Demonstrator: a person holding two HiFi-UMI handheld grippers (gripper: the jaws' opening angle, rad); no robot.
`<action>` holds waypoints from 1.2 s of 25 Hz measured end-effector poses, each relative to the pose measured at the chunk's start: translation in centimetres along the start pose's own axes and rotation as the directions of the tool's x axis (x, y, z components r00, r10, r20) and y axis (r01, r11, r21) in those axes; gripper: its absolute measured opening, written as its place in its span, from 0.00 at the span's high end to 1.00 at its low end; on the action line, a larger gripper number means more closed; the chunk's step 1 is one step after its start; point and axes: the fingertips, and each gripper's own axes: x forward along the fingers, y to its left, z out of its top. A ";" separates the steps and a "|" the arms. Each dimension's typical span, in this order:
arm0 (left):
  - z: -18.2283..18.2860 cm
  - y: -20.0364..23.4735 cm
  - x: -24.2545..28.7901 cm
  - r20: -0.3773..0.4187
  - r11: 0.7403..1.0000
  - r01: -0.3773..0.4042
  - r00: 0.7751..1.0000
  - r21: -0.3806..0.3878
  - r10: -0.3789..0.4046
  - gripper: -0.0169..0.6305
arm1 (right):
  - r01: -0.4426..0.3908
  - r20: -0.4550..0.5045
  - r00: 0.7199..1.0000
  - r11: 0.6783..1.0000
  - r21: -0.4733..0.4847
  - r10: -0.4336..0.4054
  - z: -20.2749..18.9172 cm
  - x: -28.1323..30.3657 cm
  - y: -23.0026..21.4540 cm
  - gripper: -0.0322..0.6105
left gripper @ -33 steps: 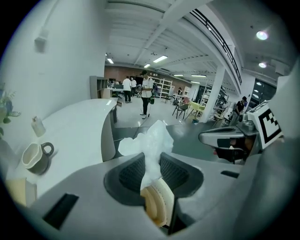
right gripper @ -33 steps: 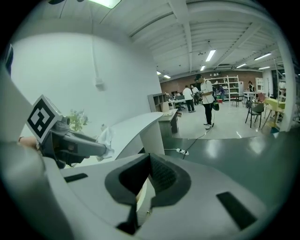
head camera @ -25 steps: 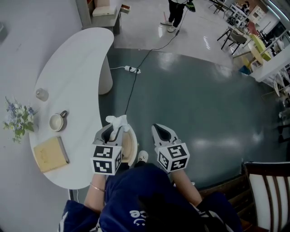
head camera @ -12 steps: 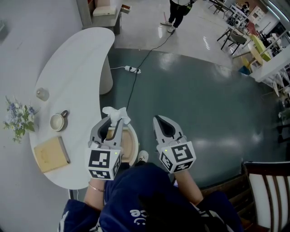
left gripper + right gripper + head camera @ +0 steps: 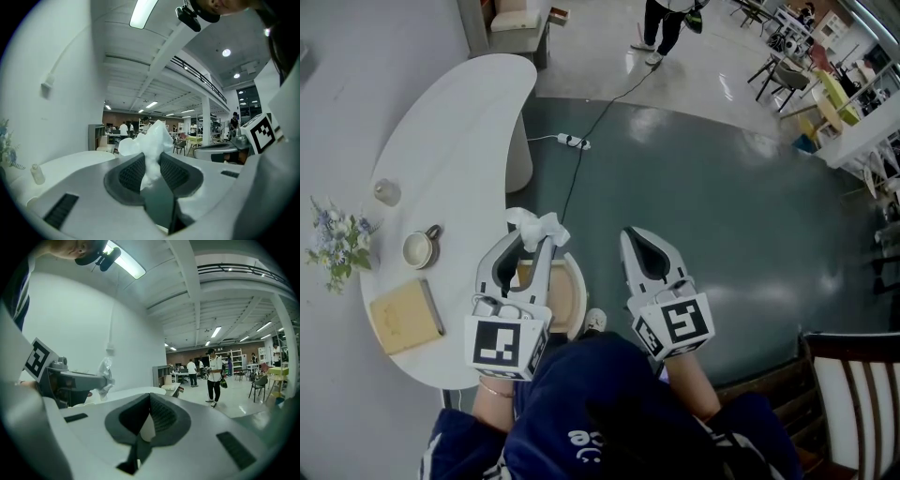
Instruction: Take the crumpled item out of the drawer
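Your left gripper (image 5: 151, 168) pinches the crumpled paper (image 5: 150, 139) between its narrowly parted jaws. Your right gripper (image 5: 150, 400) is closed tip to tip and empty.

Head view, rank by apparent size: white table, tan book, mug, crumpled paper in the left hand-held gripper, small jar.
1. White table
2. Tan book
3. Mug and crumpled paper: these look about alike. The paper is held above the table, nearer the camera, so I've left them unranked.
4. Small jar
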 end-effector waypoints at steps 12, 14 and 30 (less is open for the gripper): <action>0.1 0.8 -1.2 0.035 0.999 -0.039 0.999 -0.007 0.039 0.81 | -0.012 0.083 0.996 1.000 -0.021 0.013 2.1 -0.3 1.5 0.94; -0.3 0.9 -1.3 0.024 0.999 -0.045 0.999 -0.015 0.045 0.81 | -0.016 0.086 0.996 1.000 -0.022 0.018 2.0 -0.3 1.8 0.94; -0.6 0.9 -1.8 0.015 0.999 -0.050 0.999 -0.021 0.050 0.81 | -0.038 0.072 0.997 0.999 -0.036 0.041 1.2 -0.1 2.6 0.94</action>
